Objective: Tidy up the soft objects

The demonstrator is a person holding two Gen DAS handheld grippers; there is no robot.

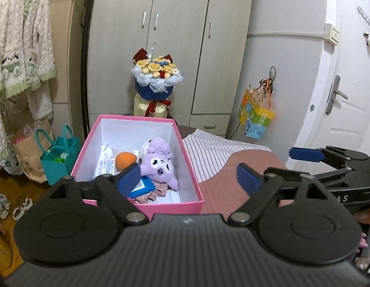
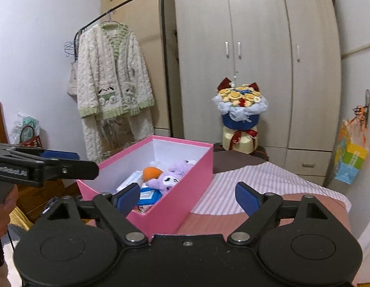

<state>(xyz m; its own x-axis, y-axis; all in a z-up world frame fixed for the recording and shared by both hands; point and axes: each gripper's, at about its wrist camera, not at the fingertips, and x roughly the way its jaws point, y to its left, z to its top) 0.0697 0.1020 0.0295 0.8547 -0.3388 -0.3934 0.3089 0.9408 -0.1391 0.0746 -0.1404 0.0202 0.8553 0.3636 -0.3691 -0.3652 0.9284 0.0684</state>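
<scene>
Risk: both the left gripper (image 1: 188, 175) and right gripper (image 2: 187, 197) are wide open and empty; either could knock the pink box (image 1: 196, 186), at 11 o'clock, off the bed (image 1: 244, 165).

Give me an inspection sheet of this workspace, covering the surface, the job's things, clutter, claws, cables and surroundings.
Surface: bed with striped sheet and a pinkish cover; pink box stands on it.
Job's things: purple plush toy, orange soft ball and a blue-framed item lie inside the box with papers.
Clutter: flower bouquet beyond the box; teal bag and paper bag on the floor.
Claws: left claw open, empty; right claw open, empty.
Cables: dark cord hanging on the wall near the colourful gift bag.
Surroundings: wardrobe, fleecy pyjamas on a rack, white door.
</scene>
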